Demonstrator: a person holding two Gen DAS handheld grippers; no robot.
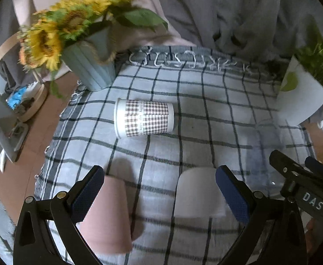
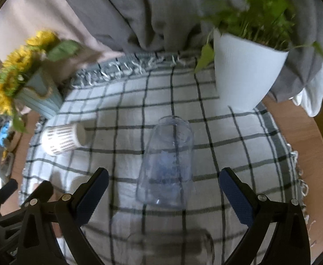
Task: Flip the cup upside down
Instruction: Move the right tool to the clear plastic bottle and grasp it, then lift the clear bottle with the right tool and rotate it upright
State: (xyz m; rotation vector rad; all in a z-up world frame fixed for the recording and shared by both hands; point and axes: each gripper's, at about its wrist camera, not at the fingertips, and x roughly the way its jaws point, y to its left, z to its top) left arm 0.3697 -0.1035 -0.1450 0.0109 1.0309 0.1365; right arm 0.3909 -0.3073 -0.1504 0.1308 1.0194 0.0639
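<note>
Both the left tongs (image 1: 160, 195) and right tongs (image 2: 163, 196) hang spread and empty over the checked grey cloth (image 2: 121, 114) on the table, a clear plastic cup (image 2: 168, 163) standing upside down between the right pair, beyond it a houndstooth-patterned paper cup (image 1: 143, 118) on its side, then a sunflower pot (image 1: 88, 66) farthest.

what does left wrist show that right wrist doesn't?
Left wrist only: pink cup and white cup, standing upside down between its open fingers.
Right wrist only: clear plastic cup lying on its side ahead of its open fingers, and the full white planter.
Both: the checked paper cup on its side, the sunflower pot and the plaid cloth.
</note>
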